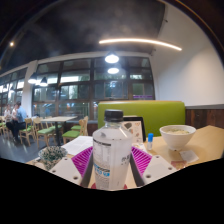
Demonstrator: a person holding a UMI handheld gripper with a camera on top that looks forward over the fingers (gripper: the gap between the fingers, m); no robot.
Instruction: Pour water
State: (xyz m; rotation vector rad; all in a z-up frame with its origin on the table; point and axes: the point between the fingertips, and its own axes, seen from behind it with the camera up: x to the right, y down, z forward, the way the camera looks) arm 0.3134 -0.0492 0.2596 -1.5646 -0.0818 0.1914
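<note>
While the gripper points forward over the worktop, its two fingers are squeezed tight on a clear plastic bottle. One pink pad presses on the left side of the bottle and the other pink pad presses on the right side. The bottle stands up straight between them. It has bumpy rings around its body and a white cap on top. A small blue bit shows near its bottom. How much water is inside is hard to tell.

Just past the fingers, on the right, a white bowl sits on the light wooden worktop. It is near the bottle but not touching it. Between the bottle and the bowl stands a tiny thing with a blue top, too small to name. Behind the bottle is a dark box shape. On the left, near the fingers, a small dark leafy thing rests on the worktop.

Farther back is a green bench seat. Off to the left are tables and chairs, and a person sits there, far away. Big dark windows run along the back wall. Round lamps and a long curved light strip glow on the ceiling.
</note>
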